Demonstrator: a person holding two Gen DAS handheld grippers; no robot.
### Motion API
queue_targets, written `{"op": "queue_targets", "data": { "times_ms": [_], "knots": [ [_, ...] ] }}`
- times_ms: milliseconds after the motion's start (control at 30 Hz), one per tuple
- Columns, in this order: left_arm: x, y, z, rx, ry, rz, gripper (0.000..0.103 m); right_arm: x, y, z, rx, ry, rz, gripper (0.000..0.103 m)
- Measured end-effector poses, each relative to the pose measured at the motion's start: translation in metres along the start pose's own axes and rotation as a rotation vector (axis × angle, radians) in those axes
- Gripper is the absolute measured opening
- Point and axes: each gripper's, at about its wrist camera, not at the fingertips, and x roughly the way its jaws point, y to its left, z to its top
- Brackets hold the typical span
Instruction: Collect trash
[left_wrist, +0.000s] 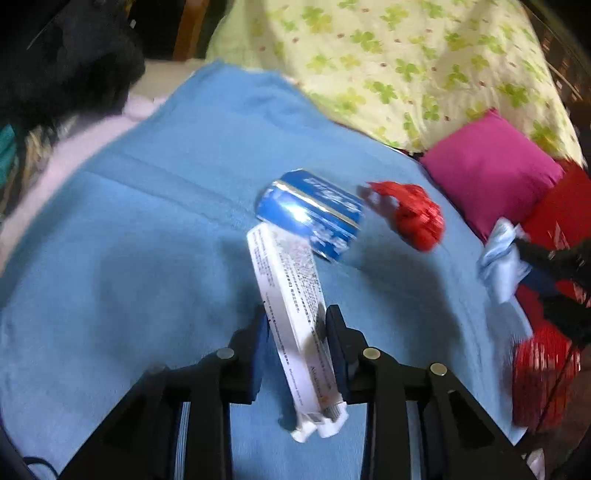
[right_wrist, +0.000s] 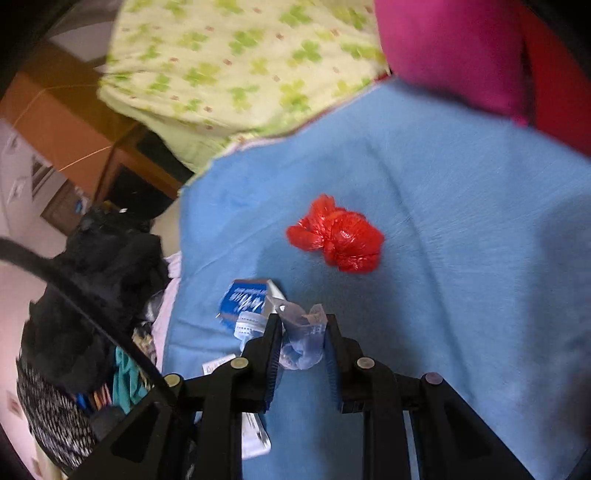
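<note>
Wide blue blanket (left_wrist: 129, 240) under both tools. Crumpled red plastic bag (right_wrist: 338, 236) lies ahead of right gripper (right_wrist: 303, 332), apart. Left gripper (left_wrist: 295, 321) clamps long white printed carton (left_wrist: 291, 310); blue box (left_wrist: 314, 214) at its far end. Right gripper pinches crumpled clear plastic wrapper (right_wrist: 301, 339).

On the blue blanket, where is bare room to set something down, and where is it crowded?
Free: the wide stretch of blue blanket left of the white carton, toward the pink edge, and the blanket right of the red crumpled bag in the right wrist view. Crowded: the middle, where the blue packet, carton and red bag lie close together.
</note>
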Motion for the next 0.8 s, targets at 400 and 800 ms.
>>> {"op": "queue_targets", "data": {
  "times_ms": [400, 800],
  "knots": [
    [-0.158, -0.087, -0.004, 0.207, -0.228, -0.123, 0.029, -0.179, 0.034, -0.062, -0.163, -0.217, 0.028, 0.024],
    [-0.295, -0.132, -0.025, 0.329, -0.462, -0.135, 0.029, -0.312, 0.066, -0.112, -0.237, -0.425, 0.081, 0.024]
  ]
}}
